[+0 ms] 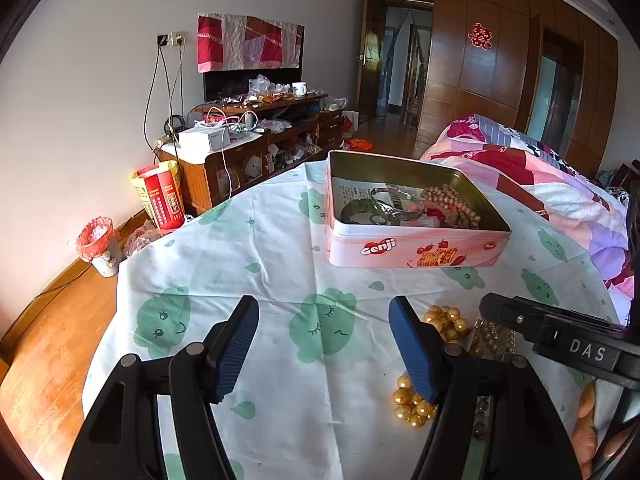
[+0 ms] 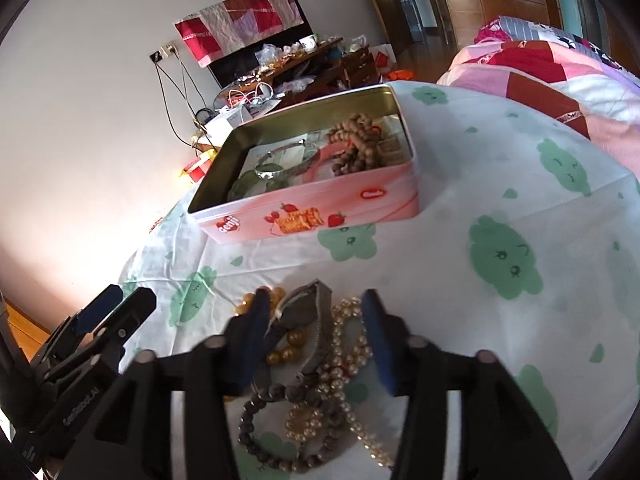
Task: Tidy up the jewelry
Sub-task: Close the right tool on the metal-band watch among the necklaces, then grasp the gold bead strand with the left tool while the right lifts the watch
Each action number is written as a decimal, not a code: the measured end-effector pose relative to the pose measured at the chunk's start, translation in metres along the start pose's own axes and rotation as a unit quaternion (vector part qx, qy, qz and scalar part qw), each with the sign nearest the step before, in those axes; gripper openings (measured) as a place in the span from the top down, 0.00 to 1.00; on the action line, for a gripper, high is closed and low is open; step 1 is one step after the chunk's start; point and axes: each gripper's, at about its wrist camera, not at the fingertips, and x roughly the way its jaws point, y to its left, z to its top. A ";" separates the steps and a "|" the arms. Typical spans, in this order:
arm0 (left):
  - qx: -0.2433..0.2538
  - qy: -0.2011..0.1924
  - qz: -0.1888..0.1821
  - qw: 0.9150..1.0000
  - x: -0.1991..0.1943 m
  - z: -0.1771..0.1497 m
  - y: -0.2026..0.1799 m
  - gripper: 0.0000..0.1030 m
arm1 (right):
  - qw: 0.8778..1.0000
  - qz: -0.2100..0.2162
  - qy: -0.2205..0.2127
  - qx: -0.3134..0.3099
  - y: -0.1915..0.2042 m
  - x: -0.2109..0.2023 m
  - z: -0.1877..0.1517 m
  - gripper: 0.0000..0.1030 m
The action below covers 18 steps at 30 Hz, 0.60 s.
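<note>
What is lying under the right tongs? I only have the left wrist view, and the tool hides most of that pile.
Observer: A grey wristwatch with a metal band lies between the open right tongs, not gripped.
Operator: Anything beside it?
Observer: A long strand of small white pearls, to the right of the watch band.
Operator: And nearer the camera?
Observer: A bracelet of dark grey round beads, overlapping the pearls.
</note>
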 end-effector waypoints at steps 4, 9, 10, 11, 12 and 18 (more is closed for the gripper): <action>-0.006 0.005 -0.002 1.000 0.001 0.000 0.002 0.34 | 1.000 0.002 0.012 -0.025 0.010 0.007 0.000 0.49; -0.008 0.004 -0.003 1.000 0.001 0.001 0.003 0.34 | 0.993 -0.049 0.025 -0.104 0.035 0.022 -0.009 0.59; -0.008 0.005 -0.003 1.000 0.001 0.001 0.003 0.34 | 0.992 -0.051 0.024 -0.111 0.038 0.021 -0.010 0.64; -0.008 0.005 -0.004 1.000 0.001 0.001 0.003 0.34 | 0.993 -0.046 0.025 -0.108 0.036 0.020 -0.010 0.67; -0.008 0.004 -0.004 1.000 0.001 0.001 0.003 0.34 | 0.994 -0.035 0.026 -0.098 0.032 0.018 -0.009 0.69; 0.000 0.010 -0.022 1.000 0.000 0.001 0.000 0.34 | 0.999 0.050 0.013 -0.013 0.002 0.003 -0.005 0.85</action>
